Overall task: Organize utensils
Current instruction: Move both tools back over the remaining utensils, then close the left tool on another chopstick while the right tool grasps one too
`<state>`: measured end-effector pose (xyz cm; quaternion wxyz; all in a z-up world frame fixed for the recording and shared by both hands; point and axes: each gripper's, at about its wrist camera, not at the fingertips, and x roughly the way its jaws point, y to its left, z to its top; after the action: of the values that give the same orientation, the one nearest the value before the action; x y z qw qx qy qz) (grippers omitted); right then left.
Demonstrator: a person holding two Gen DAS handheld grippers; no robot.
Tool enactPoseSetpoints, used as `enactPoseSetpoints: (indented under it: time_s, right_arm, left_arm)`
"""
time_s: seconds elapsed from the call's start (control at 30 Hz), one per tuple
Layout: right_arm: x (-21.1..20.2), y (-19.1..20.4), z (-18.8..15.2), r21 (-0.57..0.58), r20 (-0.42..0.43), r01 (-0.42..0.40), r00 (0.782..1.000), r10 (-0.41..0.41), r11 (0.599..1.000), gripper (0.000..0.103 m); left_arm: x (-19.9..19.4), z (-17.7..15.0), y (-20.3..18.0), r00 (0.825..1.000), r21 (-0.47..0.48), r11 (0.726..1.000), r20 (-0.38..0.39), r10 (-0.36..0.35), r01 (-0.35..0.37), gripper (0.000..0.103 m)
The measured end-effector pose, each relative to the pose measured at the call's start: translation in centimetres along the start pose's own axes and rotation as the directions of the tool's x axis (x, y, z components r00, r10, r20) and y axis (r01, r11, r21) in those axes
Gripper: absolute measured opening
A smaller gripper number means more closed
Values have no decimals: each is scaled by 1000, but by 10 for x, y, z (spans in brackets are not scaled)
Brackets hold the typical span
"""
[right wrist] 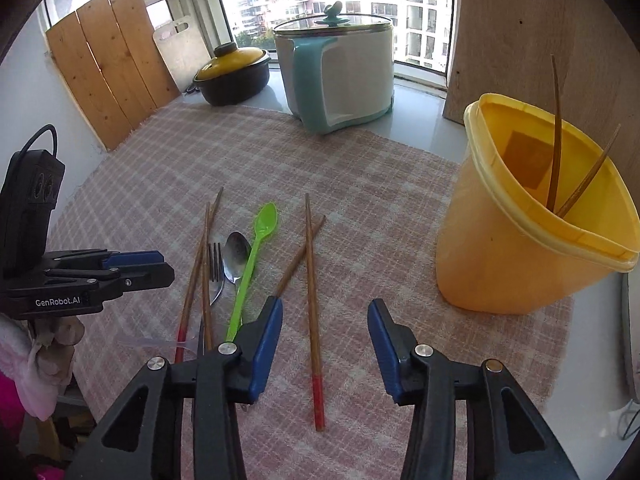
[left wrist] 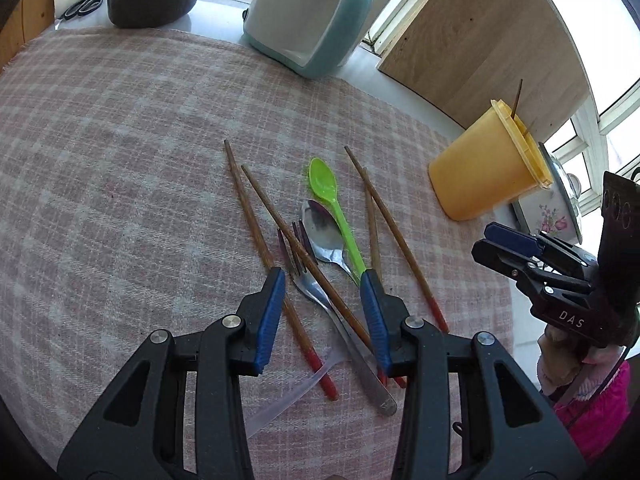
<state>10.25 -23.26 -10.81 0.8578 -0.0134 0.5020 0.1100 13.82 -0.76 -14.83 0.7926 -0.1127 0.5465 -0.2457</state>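
Left wrist view: left gripper hangs tilted down over the near ends of the utensil pile, jaws partly apart, nothing clamped between the pads.
Right wrist view: right gripper is also tilted down, jaws partly apart and empty, with one chopstick lying on the cloth in the gap between them.
Pile: four chopsticks, a fork, a steel spoon and a green spoon lie loose on the cloth, all well apart from the cup.
Cup: yellow, on the cloth's right edge, mouth leaning toward the right gripper; two chopsticks already stand in it.
Key relation: the chopstick's long axis runs away from the right gripper, almost along its pointing line, so the jaws straddle it across its width. Its red tip lies nearest the camera.
Nearer hand: the right one is nearer both this chopstick and the cup, so it likely takes this piece.
Crossing: a second chopstick crosses the first farther out, beyond the pads; a grip at the near part should miss it.
Left side: fork handle and two chopsticks run between the left jaws, crossing each other, so a single clean pick there looks harder.
Room: bare cloth lies between the pile and the cup, giving an open path rightward.
Edges: the table edge is close on the near side. A pot and a casserole stand far back, out of the way.
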Motion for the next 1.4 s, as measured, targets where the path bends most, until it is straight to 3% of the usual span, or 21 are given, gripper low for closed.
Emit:
enactPoseSetpoints:
  time_s: [0.17,0.27,0.57,0.8,1.0,1.13,1.4]
  right_arm:
    - [24,9,4,-28,-52,-4,999,2,1000,40]
    - [39,14,10,-65,-82,4,997,-10,998,39]
    - [72,16,19,-114,-141,27,989,-43,993,37]
    - [83,16,21,-145,-165,27,985,-51,989,33]
    - [88,13,21,-148,-185,19,982,-47,989,22]
    - [88,8,21,-135,-191,4,981,-30,991,7]
    - [83,2,20,-97,-187,-30,982,12,995,4]
  left_arm:
    - [18,4,-3,999,-33,999,-35,-3,2,40]
    - [26,6,-2,999,-54,998,-43,17,-19,33]
    - [43,11,7,997,-124,990,-52,61,-67,31]
    - [53,14,5,994,-142,984,-53,96,-102,17]
    - [51,10,5,994,-155,982,-42,101,-107,10]
    - [48,8,4,994,-159,982,-33,102,-106,7]
    - [33,4,5,994,-167,980,-10,109,-110,4]
